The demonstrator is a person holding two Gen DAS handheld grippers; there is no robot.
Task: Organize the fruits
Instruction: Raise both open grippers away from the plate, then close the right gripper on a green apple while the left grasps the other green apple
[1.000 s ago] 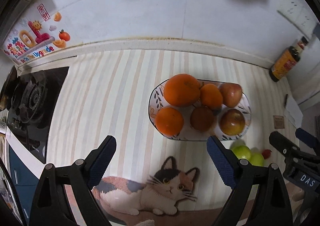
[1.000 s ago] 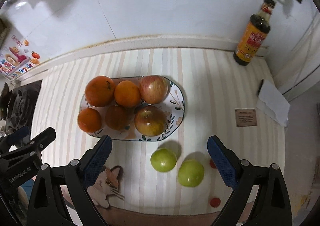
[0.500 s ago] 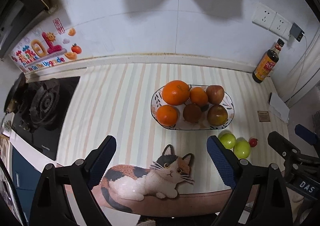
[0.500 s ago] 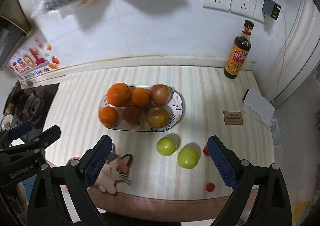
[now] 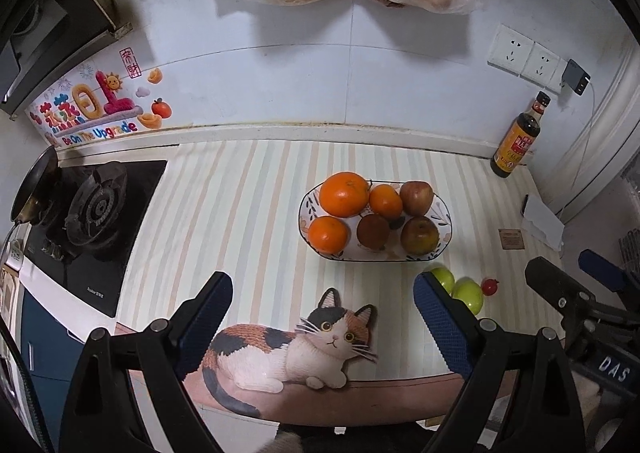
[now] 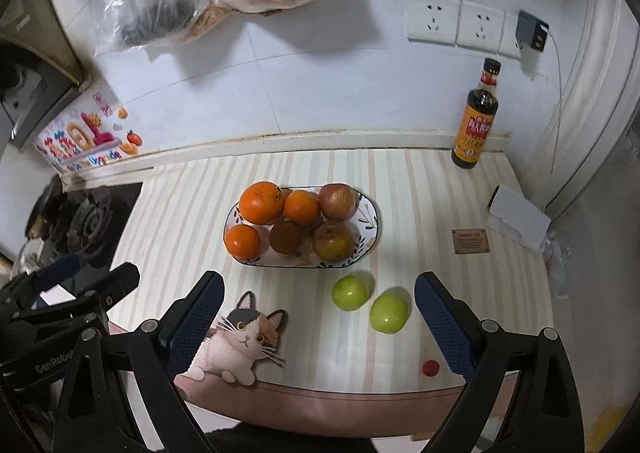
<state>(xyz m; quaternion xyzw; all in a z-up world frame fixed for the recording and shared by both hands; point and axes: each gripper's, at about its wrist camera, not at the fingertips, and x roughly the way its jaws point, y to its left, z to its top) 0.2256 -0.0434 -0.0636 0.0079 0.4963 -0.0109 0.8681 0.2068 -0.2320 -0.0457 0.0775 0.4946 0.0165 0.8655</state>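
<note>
Presently, six fruits are held in the plate (image 6: 370, 213); two green apples (image 6: 350, 292) lie beside it on the desk (image 6: 420, 193); both grippers' jaws are spread wide, empty.

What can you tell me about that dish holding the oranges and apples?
The dish is a shallow oval plate, white and glossy like ceramic, with a dark rim line and small painted leaf sprigs. It sits flat on the striped counter, near the middle, apart from both open grippers. Six fruits fill it: three oranges on the stove side, a dark brownish fruit in front, and two reddish apples toward the bottle side. Two green apples lie on the counter just in front of it, not touching.
</note>
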